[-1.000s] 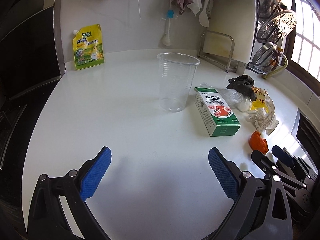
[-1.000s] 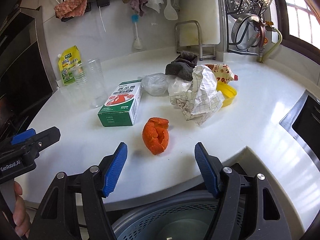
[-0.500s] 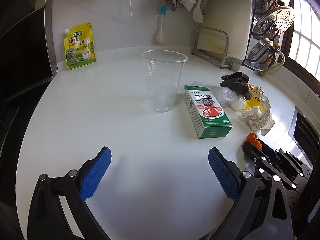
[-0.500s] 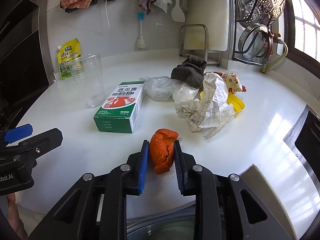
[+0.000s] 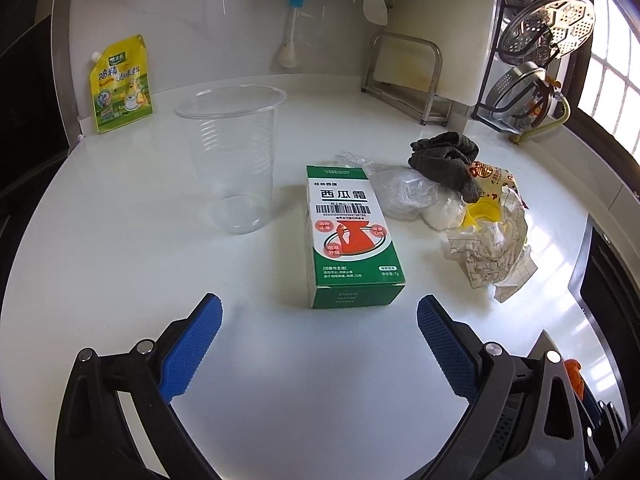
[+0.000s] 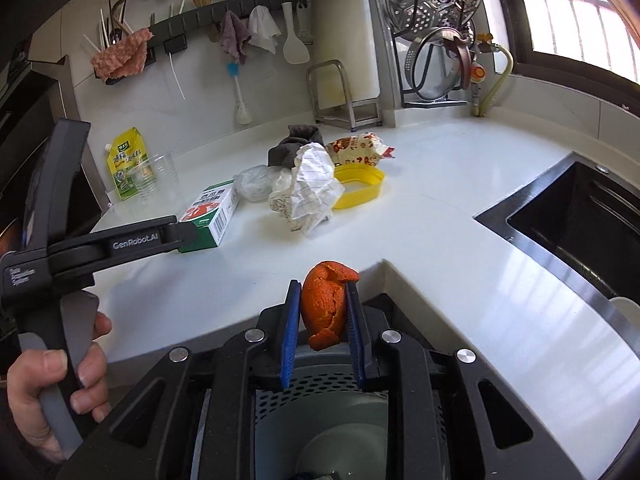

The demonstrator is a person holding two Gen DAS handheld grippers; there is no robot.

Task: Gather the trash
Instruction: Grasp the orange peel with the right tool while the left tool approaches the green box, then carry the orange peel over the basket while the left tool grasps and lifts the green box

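My right gripper [image 6: 323,292] is shut on an orange peel [image 6: 324,310] and holds it off the counter, above a grey perforated bin [image 6: 320,412] below the counter edge. My left gripper [image 5: 318,316] is open and empty, just in front of a green and white box [image 5: 348,236] lying on the white counter [image 5: 120,240]; the box also shows in the right wrist view [image 6: 210,214]. A clear plastic cup [image 5: 236,160] stands left of the box. Crumpled paper [image 5: 488,256], a plastic bag [image 5: 404,192], a yellow lid [image 6: 358,186] and a snack wrapper [image 6: 356,148] lie to its right.
A dark cloth [image 5: 448,164] lies on the trash pile. A yellow pouch [image 5: 120,84] leans on the back wall. A metal rack [image 5: 404,72] and steamer stand [image 5: 536,64] are at the back right. A black sink [image 6: 580,216] is at the right.
My right gripper shut on the orange peel, lifted it off the counter and drew back over the bin. My left gripper moved forward and right, toward the green box.
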